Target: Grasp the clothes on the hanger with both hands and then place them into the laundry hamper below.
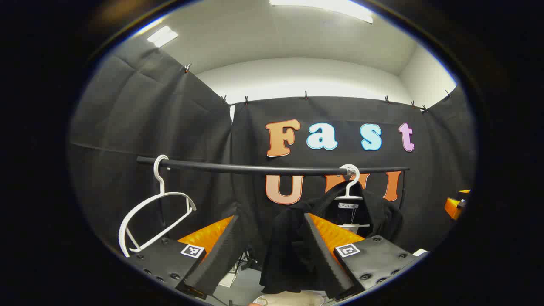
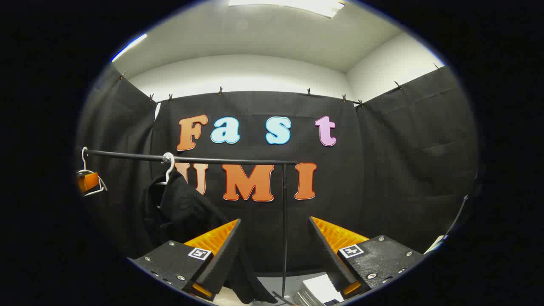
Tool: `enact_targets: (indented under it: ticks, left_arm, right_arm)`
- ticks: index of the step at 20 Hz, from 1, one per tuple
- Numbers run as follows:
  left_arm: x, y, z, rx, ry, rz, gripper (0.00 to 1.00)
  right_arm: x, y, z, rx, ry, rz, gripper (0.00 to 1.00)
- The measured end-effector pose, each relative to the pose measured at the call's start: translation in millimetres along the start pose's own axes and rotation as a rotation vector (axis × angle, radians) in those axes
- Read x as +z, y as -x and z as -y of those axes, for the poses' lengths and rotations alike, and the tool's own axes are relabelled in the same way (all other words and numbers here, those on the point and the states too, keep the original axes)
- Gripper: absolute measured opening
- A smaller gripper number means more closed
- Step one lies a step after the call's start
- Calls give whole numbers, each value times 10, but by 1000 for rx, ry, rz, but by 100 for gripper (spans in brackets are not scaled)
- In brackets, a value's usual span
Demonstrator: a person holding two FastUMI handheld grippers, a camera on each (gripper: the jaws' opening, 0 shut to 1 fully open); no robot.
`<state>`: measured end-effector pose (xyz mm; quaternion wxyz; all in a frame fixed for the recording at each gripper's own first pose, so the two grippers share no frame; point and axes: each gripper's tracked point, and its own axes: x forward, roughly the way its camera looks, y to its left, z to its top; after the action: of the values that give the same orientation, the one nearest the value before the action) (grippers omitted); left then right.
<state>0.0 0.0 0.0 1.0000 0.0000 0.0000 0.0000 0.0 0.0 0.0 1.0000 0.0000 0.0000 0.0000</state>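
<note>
A black garment hangs from a white hanger on the black rail, draped unevenly with its left part sagging low. My left gripper is open and faces it; the cloth shows between and behind the fingers, close to the right finger, and nothing is pinched. In the right gripper view the same garment hangs left of centre, its hanger hook on the rail. My right gripper is open, to the right of the garment, its left finger overlapping the cloth's lower edge.
An empty white hanger hangs at the rail's left end. The rail's upright post stands between the right gripper's fingers. A pale rounded thing lies below the garment. A stack of white sheets sits on the floor.
</note>
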Motion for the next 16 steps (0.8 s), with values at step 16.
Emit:
enact_targets:
  ticks: [16]
  left_arm:
    - [-60, 0, -92, 82, -9, 9, 95]
  right_arm:
    - [-5, 0, -303, 38, 13, 6, 93]
